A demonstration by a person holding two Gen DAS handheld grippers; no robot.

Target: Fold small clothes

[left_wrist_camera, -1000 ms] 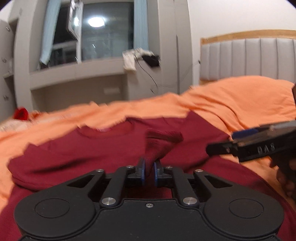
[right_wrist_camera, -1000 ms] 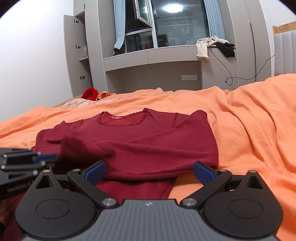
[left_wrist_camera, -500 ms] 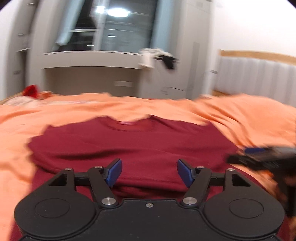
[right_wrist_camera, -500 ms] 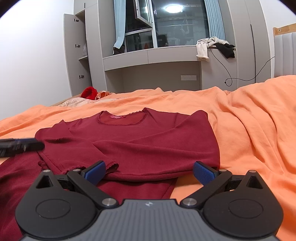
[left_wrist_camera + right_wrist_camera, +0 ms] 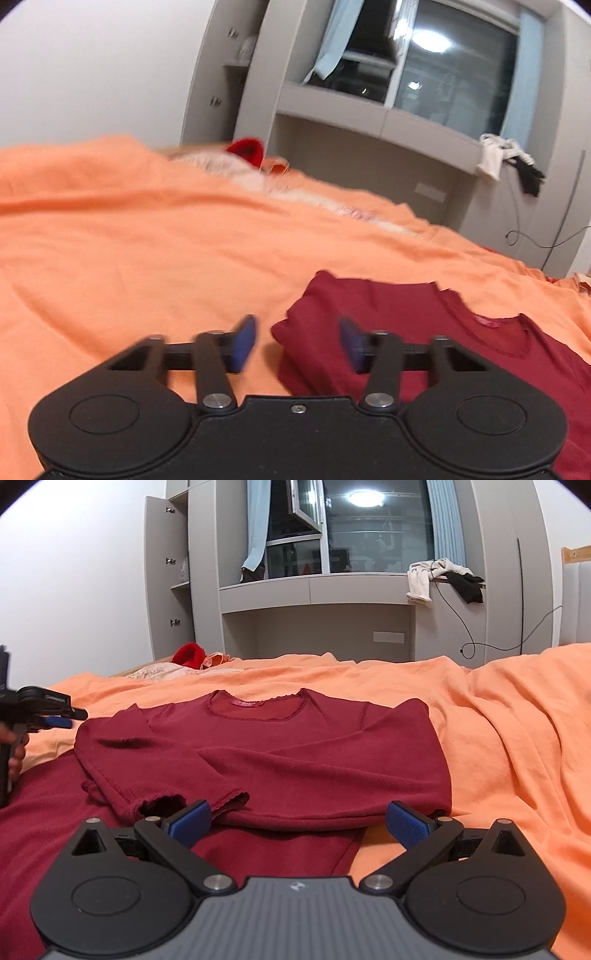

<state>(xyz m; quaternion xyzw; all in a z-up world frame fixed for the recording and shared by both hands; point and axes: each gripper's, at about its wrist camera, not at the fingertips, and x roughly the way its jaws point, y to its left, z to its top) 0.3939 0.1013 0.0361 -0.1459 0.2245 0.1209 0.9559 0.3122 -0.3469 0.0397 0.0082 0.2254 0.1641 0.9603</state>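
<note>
Red shirt (image 5: 295, 753) lies on orange bedspread (image 5: 517, 746), window (image 5: 369, 528) behind.

Home bedroom: bed w/ orange sheet (image 5: 517, 738), padded headboard (image 5: 583, 602), grey built-in cabinets (image 5: 166, 590), window (image 5: 369, 535).

Red top (image 5: 295, 746) on orange bedspread (image 5: 517, 738)

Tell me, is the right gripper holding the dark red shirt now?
No, the right gripper has its jaws wide apart above the dark red shirt, with no cloth pinched between them.
</note>
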